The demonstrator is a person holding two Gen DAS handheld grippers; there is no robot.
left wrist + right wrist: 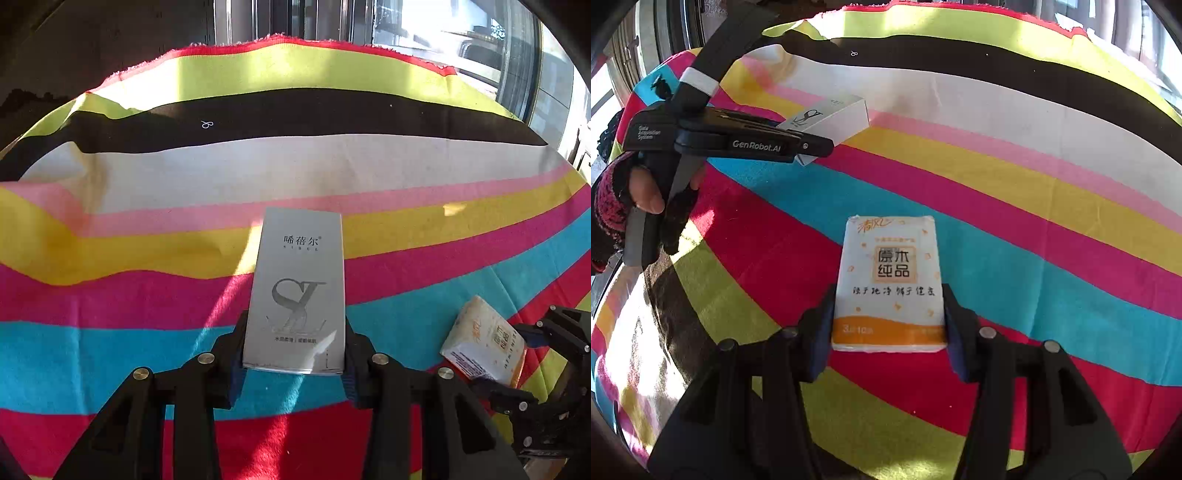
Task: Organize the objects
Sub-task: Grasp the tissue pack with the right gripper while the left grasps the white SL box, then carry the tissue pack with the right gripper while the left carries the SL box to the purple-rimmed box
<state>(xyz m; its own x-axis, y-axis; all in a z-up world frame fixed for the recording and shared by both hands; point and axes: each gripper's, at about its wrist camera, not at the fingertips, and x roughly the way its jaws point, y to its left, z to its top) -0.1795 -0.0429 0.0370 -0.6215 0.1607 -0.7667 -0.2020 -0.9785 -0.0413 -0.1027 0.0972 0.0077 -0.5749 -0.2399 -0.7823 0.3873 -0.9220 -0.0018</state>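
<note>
— Two packs are being held over the striped cloth (147, 177) on the table. What is the left hand-held gripper (294, 354) gripping?

— It is clamping the near end of a grey box (297, 288) between its pads; the box is pointing away from the camera. "SIBEL" is showing under three Chinese characters, with a large S logo below.

— And the right hand-held gripper (888, 332)?

— It is squeezing a tissue pack (890, 284) by its orange lower edge, characters "原木纯品" reading on the front.

— Any other writing?

— "GenRobot.AI" is showing on the left tool's side in the right wrist view.
</note>
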